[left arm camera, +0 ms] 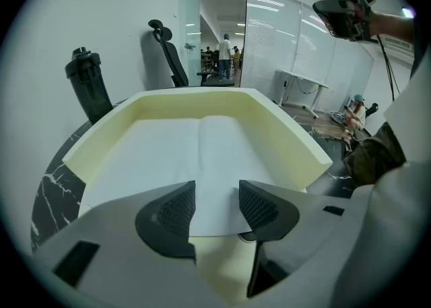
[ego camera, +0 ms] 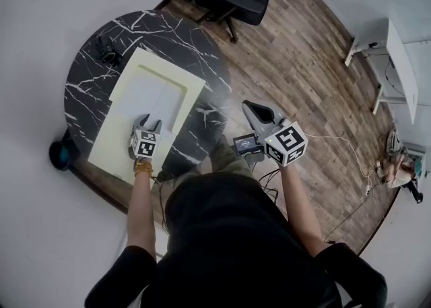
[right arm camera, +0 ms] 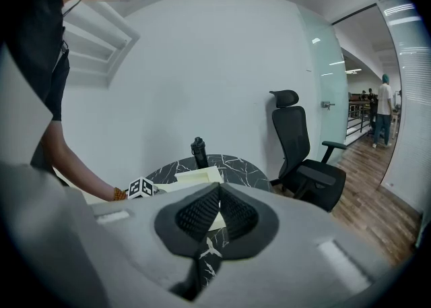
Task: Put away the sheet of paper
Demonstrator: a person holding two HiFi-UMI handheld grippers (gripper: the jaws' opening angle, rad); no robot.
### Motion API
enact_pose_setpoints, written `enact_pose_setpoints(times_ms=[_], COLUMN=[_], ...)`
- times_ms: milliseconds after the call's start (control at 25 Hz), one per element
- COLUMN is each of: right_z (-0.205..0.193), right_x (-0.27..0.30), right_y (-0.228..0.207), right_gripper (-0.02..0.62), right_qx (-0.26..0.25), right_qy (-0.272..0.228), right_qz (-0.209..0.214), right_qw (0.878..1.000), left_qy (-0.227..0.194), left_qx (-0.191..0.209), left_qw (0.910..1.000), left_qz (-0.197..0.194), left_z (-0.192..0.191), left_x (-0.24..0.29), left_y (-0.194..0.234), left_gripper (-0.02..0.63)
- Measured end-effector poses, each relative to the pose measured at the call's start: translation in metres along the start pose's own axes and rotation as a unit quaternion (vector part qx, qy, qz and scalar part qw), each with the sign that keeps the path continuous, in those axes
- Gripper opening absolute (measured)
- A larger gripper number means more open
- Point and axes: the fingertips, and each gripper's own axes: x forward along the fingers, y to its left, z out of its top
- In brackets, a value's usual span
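Grasp pending: left gripper [left arm camera: 217, 209], jaws wide, over six o'clock edge of sheet of paper [left arm camera: 202, 158] in foam tray [left arm camera: 286, 128]; right gripper [right arm camera: 217, 211] jaws together, empty. Next, probably: pinch edge, lift.

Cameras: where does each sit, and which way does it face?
Head view: on the head, facing down at tray and sheet of paper; left gripper, right gripper, arms show.
Left gripper view: on it, along open jaws over the paper; trouser leg shows.
Right gripper view: on it, toward the table; left arm shows.
Gripper views share the black bottle.
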Motion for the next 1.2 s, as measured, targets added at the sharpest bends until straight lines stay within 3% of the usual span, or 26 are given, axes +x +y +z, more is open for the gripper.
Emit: enact_pose_setpoints(times_ms=[440, 1200], right_z=[0.000, -0.009], right_x=[0.011, 0.006], right_y=[-0.003, 0.002], right_gripper=[-0.002, -0.002], right_qx=[0.009, 0.016], right_qy=[-0.006, 0.000], right_qz=[0.001, 0.000], right_qw=[1.000, 1.000], left_qy=[0.014, 0.006], left_qx=[0.003, -0.046], left_qw=[0.9997, 0.9988], left_qz=[-0.020, -0.014], left_z=[0.023, 0.041], left_x=[0.024, 0.028], left_y=[0.008, 0.007], left_gripper=[0.216, 0.216])
